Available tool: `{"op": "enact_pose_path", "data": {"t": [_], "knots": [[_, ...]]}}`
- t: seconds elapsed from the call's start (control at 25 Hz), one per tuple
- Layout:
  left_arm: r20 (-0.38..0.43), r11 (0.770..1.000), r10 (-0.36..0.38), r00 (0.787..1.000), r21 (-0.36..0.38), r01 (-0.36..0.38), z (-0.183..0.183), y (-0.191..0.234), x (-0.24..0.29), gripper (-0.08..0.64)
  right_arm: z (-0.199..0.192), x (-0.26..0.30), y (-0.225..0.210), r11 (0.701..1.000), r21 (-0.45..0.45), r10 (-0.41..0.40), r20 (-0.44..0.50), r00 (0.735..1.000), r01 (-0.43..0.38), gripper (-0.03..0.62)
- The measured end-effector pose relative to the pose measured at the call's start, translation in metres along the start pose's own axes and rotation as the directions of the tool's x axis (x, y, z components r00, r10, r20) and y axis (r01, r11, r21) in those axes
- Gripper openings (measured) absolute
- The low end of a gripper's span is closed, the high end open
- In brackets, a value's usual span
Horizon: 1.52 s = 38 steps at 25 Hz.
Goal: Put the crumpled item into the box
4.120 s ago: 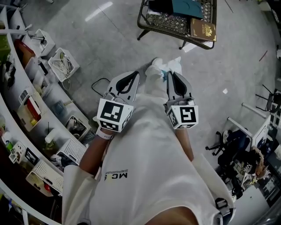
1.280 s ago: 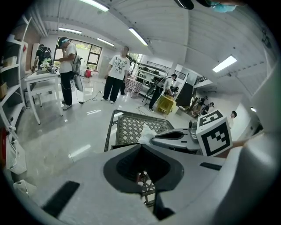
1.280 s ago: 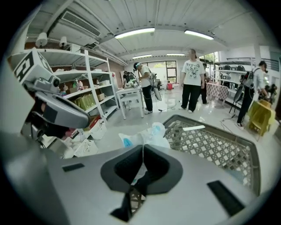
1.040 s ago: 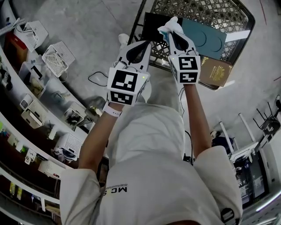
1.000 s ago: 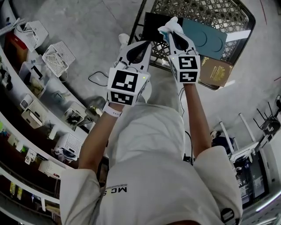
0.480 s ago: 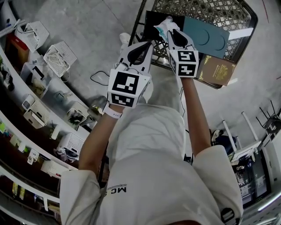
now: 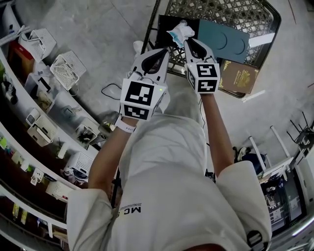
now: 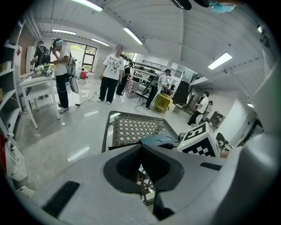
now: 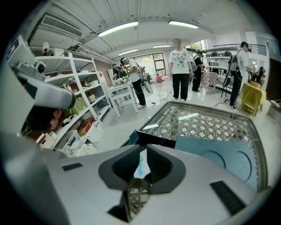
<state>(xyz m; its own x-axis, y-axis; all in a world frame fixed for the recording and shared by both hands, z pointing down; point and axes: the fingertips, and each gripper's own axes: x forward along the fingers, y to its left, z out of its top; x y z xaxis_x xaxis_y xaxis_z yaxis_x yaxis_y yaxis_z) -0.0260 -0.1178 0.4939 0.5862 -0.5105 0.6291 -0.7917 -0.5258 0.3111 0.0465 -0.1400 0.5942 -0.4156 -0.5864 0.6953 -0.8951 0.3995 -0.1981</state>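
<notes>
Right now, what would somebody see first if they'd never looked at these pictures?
Probably the two grippers with black-and-white marker cubes, held out in the middle of the head view. The right gripper pinches a crumpled white-and-blue item over a black box on a metal lattice table. The left gripper beside it is shut on nothing.

- Left gripper (image 7: 165, 50): pale grey shell, black-lined jaws, two dark slots on the casing.
- Left marker cube (image 7: 142, 98): black-and-white squares, at that gripper's rear.
- Right gripper (image 7: 186, 42): same build.
- Right marker cube (image 7: 202, 78): behind its jaws.
- Wristband (image 7: 124, 124): white, behind the left marker cube.
- T-shirt (image 7: 167, 181): white, short-sleeved, dark "MC" print (image 7: 130, 210).
</notes>
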Motion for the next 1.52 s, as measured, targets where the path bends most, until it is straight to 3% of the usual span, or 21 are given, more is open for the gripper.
{"op": "enact_pose_path", "data": {"t": [0.4,0.76,0.92,1.52], "knots": [[0.036,0.999,0.039,0.999,0.014,-0.04,0.014,-0.013,-0.02,0.02,0.029,-0.045,0.013,0.993,-0.114,0.028,0.054,0.998,-0.022,0.031],[0.081,0.998,0.066,0.995,-0.018,-0.065,0.031,-0.025,-0.044,0.02,0.07,-0.099,0.024,0.988,-0.15,0.062,0.166,0.984,-0.037,0.015],[0.115,0.997,0.079,0.99,0.001,-0.079,0.043,-0.032,-0.06,0.02,0.08,-0.123,0.026,0.982,-0.185,0.066,0.199,0.978,-0.028,0.015],[0.238,0.994,0.082,0.968,0.054,-0.098,0.072,-0.071,-0.116,0.02,0.1,-0.203,0.032,0.986,-0.167,0.075,0.335,0.939,-0.019,0.015]]}}
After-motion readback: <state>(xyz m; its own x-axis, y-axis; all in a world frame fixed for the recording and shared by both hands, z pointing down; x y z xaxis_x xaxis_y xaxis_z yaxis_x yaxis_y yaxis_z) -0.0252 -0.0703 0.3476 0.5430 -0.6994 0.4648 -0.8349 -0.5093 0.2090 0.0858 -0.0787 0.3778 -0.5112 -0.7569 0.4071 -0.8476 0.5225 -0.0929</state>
